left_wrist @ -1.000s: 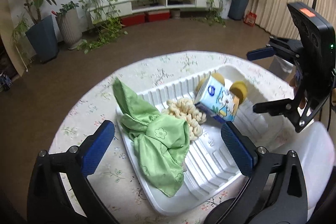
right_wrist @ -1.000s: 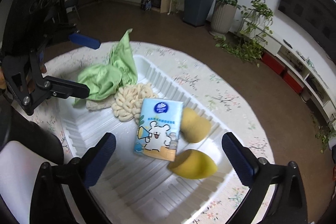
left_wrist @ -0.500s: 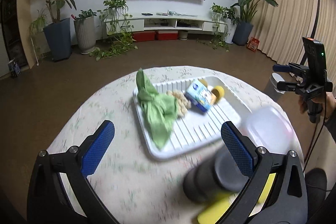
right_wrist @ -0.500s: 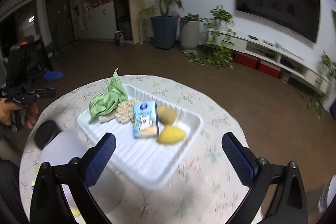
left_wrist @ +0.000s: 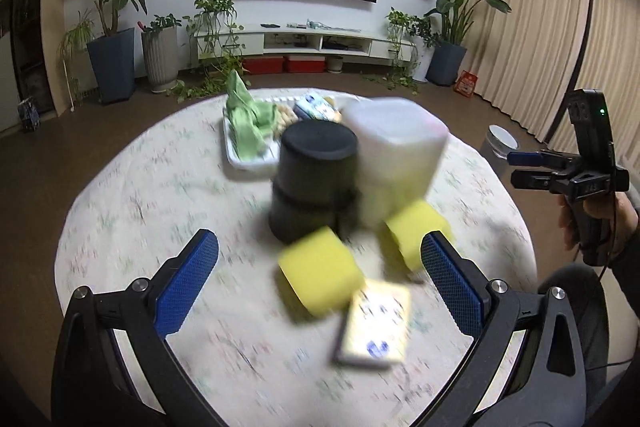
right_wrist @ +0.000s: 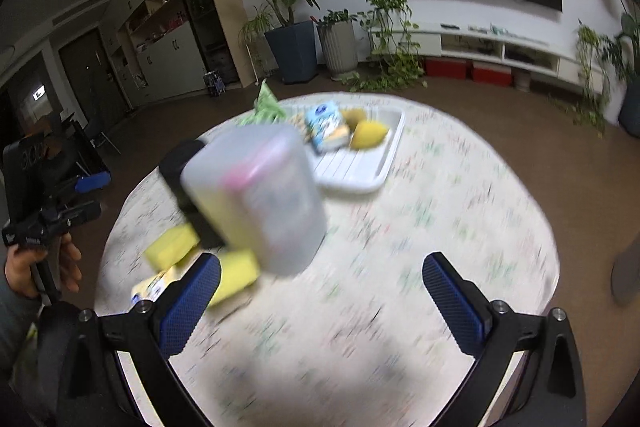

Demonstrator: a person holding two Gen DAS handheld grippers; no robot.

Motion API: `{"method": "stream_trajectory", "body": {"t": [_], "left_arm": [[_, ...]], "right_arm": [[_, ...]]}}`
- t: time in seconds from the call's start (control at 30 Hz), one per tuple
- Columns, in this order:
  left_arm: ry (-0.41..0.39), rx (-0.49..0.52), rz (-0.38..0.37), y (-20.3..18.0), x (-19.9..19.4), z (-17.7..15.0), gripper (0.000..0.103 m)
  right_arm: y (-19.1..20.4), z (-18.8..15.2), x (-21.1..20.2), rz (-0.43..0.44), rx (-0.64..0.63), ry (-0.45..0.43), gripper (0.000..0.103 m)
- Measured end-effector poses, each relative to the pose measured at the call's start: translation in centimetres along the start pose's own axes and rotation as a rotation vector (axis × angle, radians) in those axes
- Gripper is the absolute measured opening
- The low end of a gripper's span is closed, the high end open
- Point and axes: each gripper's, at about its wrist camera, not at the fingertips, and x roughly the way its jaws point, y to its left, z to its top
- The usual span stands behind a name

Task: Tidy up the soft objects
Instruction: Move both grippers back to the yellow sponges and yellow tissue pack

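No lettering is legible: the print on both tissue packs (left_wrist: 374,323) (right_wrist: 325,126) is blurred.

Dim, even room light; heavy motion blur smears the worktop (left_wrist: 168,187) and everything on it, and fisheye edges bow into black corners.

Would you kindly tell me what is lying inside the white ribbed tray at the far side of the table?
In the white tray: a green cloth, a knobbly beige sponge, a blue tissue pack and two yellow sponges. The translucent container covers the tray's near left corner.
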Motion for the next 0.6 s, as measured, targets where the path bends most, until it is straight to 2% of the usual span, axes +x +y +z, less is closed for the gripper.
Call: {"method": "stream_trajectory", "body": {"t": [0.3, 0.6], "left_arm": [[0.029, -0.03, -0.022, -2.1, -1.9, -3.8, 0.103], [0.094, -0.031, -0.065, -5.4, -1.7, -8.2, 0.103]], "right_arm": [[3.5, -5.0, -1.2, 0.027, 0.047, 0.038, 0.103], [5.9, -9.3, -1.2, 0.049, 0.102, 0.086, 0.103]]}}
